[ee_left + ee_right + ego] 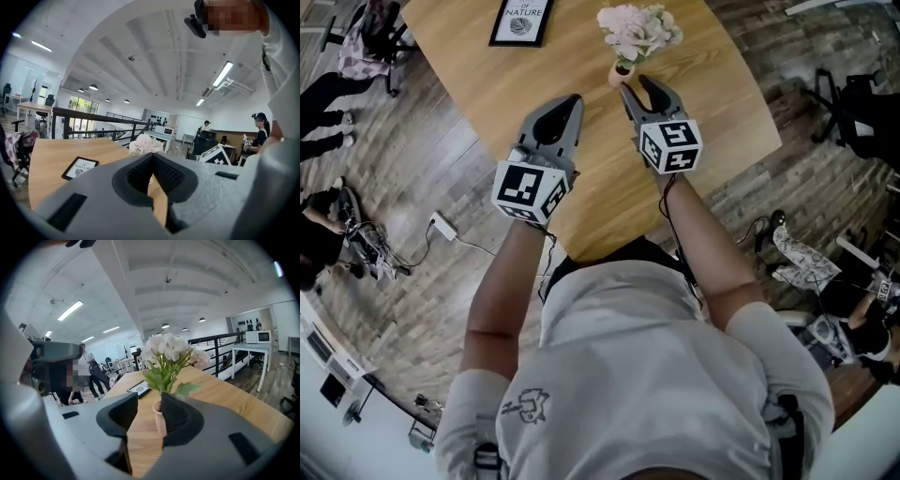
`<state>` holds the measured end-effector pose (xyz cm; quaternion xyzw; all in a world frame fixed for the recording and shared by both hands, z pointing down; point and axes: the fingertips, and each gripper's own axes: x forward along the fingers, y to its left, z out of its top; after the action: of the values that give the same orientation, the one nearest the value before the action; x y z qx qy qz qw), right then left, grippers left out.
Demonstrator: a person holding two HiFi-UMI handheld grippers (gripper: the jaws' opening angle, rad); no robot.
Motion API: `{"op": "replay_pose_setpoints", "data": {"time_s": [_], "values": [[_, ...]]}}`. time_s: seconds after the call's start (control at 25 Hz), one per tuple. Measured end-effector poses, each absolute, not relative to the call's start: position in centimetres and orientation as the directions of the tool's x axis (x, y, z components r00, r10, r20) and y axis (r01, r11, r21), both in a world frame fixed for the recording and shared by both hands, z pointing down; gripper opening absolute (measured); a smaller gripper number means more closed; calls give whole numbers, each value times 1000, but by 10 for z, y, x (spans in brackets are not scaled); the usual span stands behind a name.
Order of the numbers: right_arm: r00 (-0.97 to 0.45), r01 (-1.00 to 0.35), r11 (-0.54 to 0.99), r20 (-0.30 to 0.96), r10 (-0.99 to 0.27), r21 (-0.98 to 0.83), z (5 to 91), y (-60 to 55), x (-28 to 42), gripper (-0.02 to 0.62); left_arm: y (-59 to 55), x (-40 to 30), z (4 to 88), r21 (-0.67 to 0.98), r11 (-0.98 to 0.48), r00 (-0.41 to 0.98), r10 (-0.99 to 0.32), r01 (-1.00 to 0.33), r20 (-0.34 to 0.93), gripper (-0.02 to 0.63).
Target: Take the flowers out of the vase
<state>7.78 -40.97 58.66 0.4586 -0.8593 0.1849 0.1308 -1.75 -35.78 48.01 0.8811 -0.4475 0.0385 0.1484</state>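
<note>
A bunch of pale pink flowers point(639, 31) with green leaves stands in a small pink vase point(621, 73) at the far side of the round wooden table point(712, 103). My right gripper point(637, 86) is open just short of the vase. In the right gripper view the vase point(158, 417) shows in the gap of the right gripper point(149, 399), partly behind the right-hand finger, with the flowers point(166, 350) above; no pad touches it. My left gripper point(571, 101) hovers over the table to the left, shut and empty. In its own view the left gripper point(152, 157) points at the flowers point(145, 144).
A black-framed print point(521, 21) lies on the table left of the flowers. The table's near edge runs just under both grippers. On the wooden floor are a power strip point(442, 225) with cables, office chairs and seated people at the left and right.
</note>
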Motion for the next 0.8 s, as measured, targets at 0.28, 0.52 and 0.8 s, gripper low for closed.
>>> {"op": "replay_pose_setpoints", "data": {"time_s": [0.28,0.52,0.8], "values": [[-533,-844,496,409,-740,-203,612,-434,71,173,-373,-16,503,241,-543,591,-772,-805,235,2],[-502,-864,464,429,-751,-198,628,-449,70,174,-385,-21,518,244,-514,565,-787,-822,249,2],[-480,-875,452,435,-762,-174,629,-461,66,171,-397,-24,530,230,-498,545,-800,-836,250,2]]}}
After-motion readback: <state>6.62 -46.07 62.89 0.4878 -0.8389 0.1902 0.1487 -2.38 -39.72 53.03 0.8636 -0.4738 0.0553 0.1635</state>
